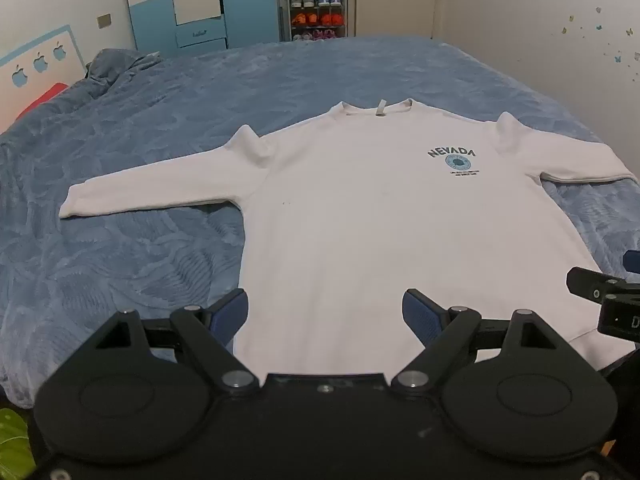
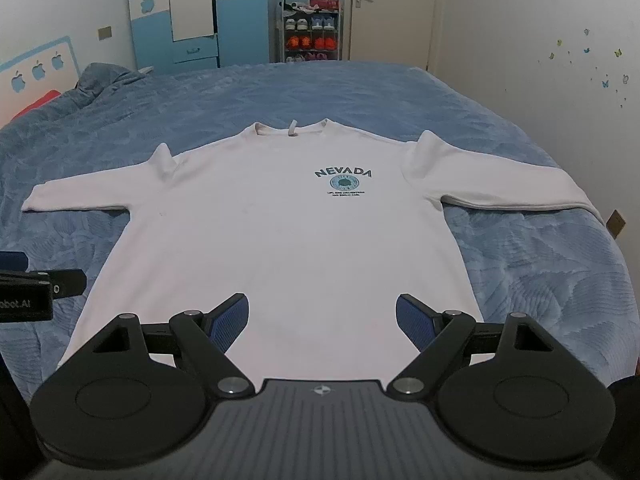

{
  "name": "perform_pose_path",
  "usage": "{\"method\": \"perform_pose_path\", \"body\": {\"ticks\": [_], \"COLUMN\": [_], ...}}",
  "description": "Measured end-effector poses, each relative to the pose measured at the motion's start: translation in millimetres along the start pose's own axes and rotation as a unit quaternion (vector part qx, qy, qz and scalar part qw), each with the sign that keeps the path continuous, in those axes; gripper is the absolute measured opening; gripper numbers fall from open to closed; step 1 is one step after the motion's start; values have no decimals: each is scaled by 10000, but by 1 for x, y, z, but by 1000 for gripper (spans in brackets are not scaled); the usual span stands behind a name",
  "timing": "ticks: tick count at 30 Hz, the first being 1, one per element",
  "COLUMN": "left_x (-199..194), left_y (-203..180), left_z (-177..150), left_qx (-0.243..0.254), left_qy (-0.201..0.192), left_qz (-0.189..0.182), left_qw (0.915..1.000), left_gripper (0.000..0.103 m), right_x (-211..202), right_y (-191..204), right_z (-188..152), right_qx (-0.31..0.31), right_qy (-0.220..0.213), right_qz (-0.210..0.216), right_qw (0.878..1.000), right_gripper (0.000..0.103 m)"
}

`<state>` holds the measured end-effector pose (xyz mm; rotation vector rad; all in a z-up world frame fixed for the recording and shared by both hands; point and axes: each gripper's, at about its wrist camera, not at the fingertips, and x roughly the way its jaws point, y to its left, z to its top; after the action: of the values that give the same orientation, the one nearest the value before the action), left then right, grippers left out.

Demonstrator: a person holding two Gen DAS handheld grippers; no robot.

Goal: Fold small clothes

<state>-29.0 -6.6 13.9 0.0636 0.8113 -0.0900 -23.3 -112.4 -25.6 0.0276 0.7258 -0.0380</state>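
Up close, our left gripper (image 1: 325, 316) has its blue pads (image 1: 232, 316) spread wide, grasping nothing, hovering over the lower hem of the shirt (image 1: 360, 220). Our right gripper (image 2: 322, 320) is likewise spread wide and empty, above the same hem; whether either pad brushes the cloth we cannot tell. Each gripper's body hides the hem's near edge. The shirt lies flat, front up, on the bed (image 1: 140, 248), collar away from us, sleeves out to both sides; the right sleeve's cuff runs over the bed edge and is cut off. Its small print under "NEVADA" is too fine to read. Beyond stand a wardrobe (image 2: 192, 12) and a shoe rack (image 2: 312, 28).
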Motion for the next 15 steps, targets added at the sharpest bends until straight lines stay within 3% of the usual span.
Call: {"method": "perform_pose_path", "body": {"ticks": [9,15], "left_x": [-1,0], "left_y": [-3,-4], "left_z": [-3,-4], "left_qx": [42,62], "left_qy": [-19,-15], "left_qz": [42,46], "left_qw": [10000,10000], "left_gripper": [86,86], "right_x": [0,1], "right_y": [4,1], "right_z": [-1,-2], "right_qx": [-84,80], "right_qy": [-83,-20], "right_qz": [-105,80], "right_qw": [9999,9999], "right_gripper": [98,98]}}
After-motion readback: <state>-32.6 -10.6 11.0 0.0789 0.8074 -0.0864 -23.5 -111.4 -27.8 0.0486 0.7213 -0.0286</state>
